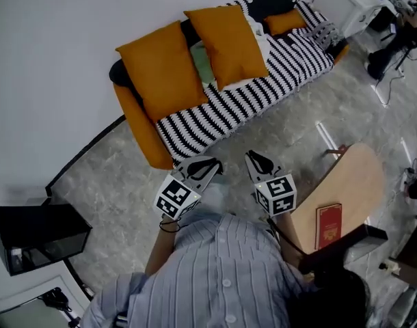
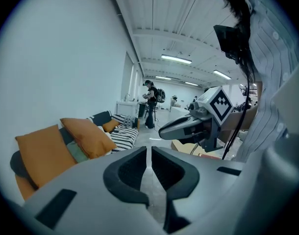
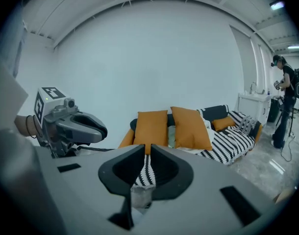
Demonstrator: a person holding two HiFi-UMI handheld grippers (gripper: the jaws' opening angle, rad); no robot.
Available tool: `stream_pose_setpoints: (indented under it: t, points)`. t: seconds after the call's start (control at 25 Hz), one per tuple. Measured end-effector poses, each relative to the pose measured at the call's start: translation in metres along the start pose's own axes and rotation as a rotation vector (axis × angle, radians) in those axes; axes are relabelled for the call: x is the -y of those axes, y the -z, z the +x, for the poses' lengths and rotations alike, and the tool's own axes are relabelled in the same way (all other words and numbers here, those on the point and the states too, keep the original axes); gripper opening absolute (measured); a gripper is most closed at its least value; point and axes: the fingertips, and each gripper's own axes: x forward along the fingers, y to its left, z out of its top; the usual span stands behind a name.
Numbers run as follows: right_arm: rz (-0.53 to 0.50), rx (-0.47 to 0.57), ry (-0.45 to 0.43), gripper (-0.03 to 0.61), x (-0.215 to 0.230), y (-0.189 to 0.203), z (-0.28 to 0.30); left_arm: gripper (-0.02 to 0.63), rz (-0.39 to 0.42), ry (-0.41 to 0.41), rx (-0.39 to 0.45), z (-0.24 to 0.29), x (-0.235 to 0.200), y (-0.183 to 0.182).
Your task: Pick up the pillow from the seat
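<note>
Two large orange pillows are standing on the sofa seat, leaning back against the backrest. The left orange pillow is resting on its lower edge, its long axis running up from the seat to the top of the backrest and its broad face pointing out over the floor. The right orange pillow is standing the same way just beside it, tilting a little so that its top is leaning toward the first. A green cushion is showing between them, and a striped blanket is covering the seat. A small orange pillow is lying at the far end. The left gripper and right gripper are hovering side by side over the floor, well apart from the sofa, both clenched with nothing between their jaws.
</note>
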Motion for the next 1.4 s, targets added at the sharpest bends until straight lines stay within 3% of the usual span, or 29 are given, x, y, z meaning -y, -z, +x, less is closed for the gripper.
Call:
stream_pose_setpoints:
  t: [0.2, 0.44, 0.6, 1.0, 1.2, 1.4]
  points:
    - [0.080, 0.008, 0.021, 0.046, 0.032, -0.032, 0.058, 0.021, 0.049, -0.014, 0.028, 0.023, -0.075, -0.026]
    - [0.024, 0.032, -0.002, 0.046, 0.047, -0.076, 0.120, 0.014, -0.048, -0.029, 0.134, 0.039, -0.166, -0.058]
    - [0.021, 0.047, 0.023, 0.046, 0.064, -0.094, 0.146, 0.015, -0.060, -0.007, 0.158, 0.052, -0.203, -0.070]
    - [0.038, 0.041, 0.087, 0.046, 0.094, -0.119, 0.171, 0.011, -0.064, 0.024, 0.108, 0.076, -0.238, -0.065]
    - [0.106, 0.035, 0.100, 0.046, 0.123, -0.109, 0.171, 0.011, -0.120, 0.053, 0.134, 0.102, -0.245, -0.067]
    - [0.100, 0.014, 0.126, 0.046, 0.171, -0.105, 0.186, 0.011, -0.187, 0.048, 0.123, 0.132, -0.264, -0.062]
